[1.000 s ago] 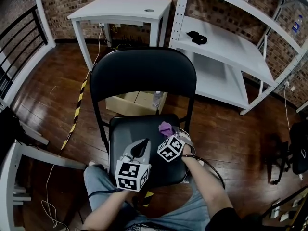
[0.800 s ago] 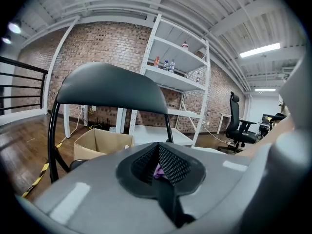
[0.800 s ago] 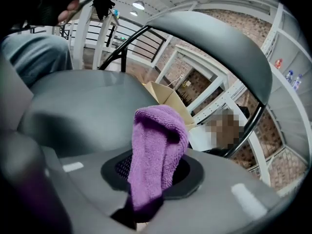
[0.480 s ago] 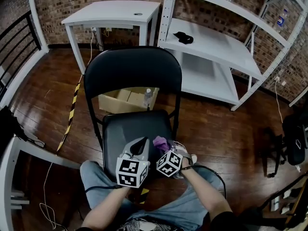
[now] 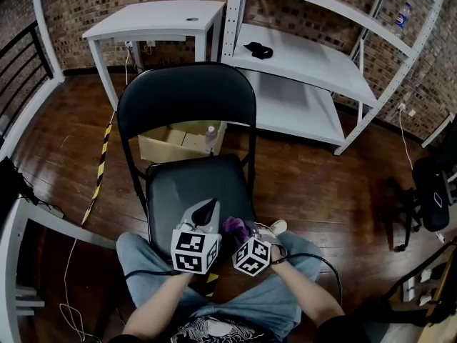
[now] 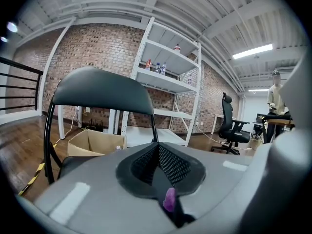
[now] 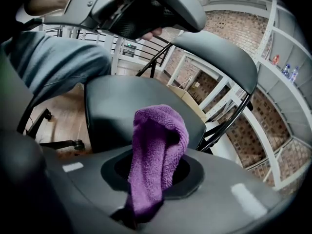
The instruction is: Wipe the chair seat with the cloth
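While hovering over the front edge of the chair seat (image 5: 193, 181), holds the left hand-held gripper (image 5: 208, 209) closed, jaws together, on nothing certain bar a purple sliver, perhaps cloth fibre. Pinches the cloth (image 7: 158, 145) in the right hand-held gripper (image 5: 241, 236), clamped low on it, near the seat's front right corner. Looks purple, fuzzy, folded into a limp hump. Should handle light, soft and floppy, hardly slippery; best gripped at a bunched fold, leaving loose pile to drag flat.
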Demonstrator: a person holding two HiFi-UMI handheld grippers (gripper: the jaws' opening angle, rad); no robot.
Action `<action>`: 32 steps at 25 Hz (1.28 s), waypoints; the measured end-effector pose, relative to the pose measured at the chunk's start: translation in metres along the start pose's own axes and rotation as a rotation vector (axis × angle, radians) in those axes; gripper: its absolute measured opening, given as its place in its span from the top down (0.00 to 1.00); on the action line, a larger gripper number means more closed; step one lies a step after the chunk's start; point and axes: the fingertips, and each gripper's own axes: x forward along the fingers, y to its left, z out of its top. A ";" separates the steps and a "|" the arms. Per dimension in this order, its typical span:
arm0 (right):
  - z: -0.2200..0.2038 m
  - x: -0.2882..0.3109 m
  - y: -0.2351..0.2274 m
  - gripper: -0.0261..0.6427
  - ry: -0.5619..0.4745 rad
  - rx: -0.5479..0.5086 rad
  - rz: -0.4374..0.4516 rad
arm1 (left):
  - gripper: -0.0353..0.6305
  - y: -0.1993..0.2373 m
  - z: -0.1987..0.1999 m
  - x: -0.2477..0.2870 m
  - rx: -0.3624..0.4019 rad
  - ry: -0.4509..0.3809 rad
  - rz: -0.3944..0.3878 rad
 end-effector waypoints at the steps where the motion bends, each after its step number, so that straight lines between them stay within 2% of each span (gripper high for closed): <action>1: -0.002 -0.002 0.003 0.83 0.000 0.001 0.006 | 0.94 -0.001 0.000 0.000 0.000 -0.001 -0.002; 10: -0.010 -0.014 0.010 0.83 0.008 0.017 0.003 | 0.94 -0.008 0.004 -0.008 0.000 -0.014 -0.010; 14: 0.006 -0.025 0.001 0.83 -0.029 0.084 -0.013 | 0.94 -0.007 0.007 -0.012 -0.003 -0.020 -0.003; 25: 0.124 -0.096 -0.070 0.83 -0.342 0.316 -0.141 | 0.94 0.008 0.037 -0.033 -0.029 -0.103 0.042; 32: 0.192 -0.129 -0.083 0.83 -0.539 0.431 -0.162 | 0.94 0.029 0.059 -0.061 -0.046 -0.174 0.082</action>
